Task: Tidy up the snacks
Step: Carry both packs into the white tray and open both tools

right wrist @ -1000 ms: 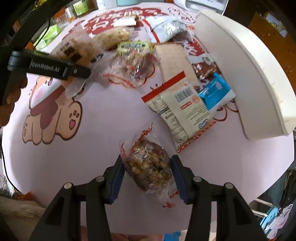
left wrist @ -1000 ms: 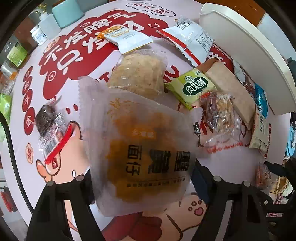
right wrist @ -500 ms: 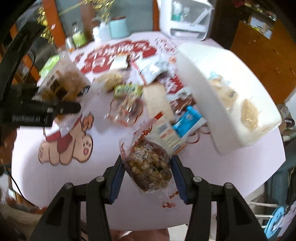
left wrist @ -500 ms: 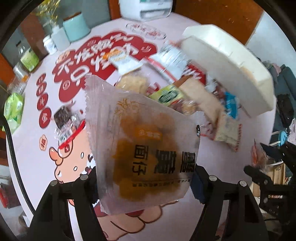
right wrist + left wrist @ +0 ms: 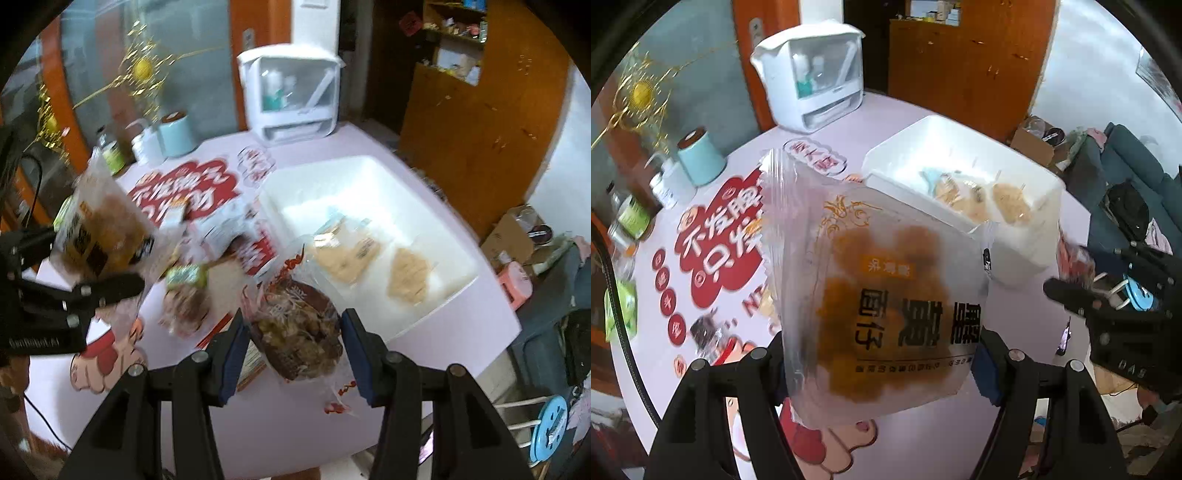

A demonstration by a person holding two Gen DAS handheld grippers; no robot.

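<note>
My left gripper (image 5: pixel 882 354) is shut on a clear packet of orange-brown snacks (image 5: pixel 879 295) and holds it high over the table, left of the white box (image 5: pixel 1027 254). My right gripper (image 5: pixel 293 332) is shut on a clear packet of brown nutty snack (image 5: pixel 299 332), in the air just left of the white box (image 5: pixel 436 306). The box holds a few pale snack packets (image 5: pixel 408 275). The left gripper and its packet (image 5: pixel 99 236) show in the right wrist view; the right gripper (image 5: pixel 1115 302) shows at the right of the left wrist view.
Several loose snack packets (image 5: pixel 186 306) lie on the pink table with red printed cloth (image 5: pixel 184 192). At the back stand a white cabinet (image 5: pixel 291 92), a teal canister (image 5: pixel 175 134) and small bottles (image 5: pixel 631 218). The table's edge is near on the right.
Both grippers have risen from near the table and tilted up, carrying their packets toward the white box, whose inside now shows.
</note>
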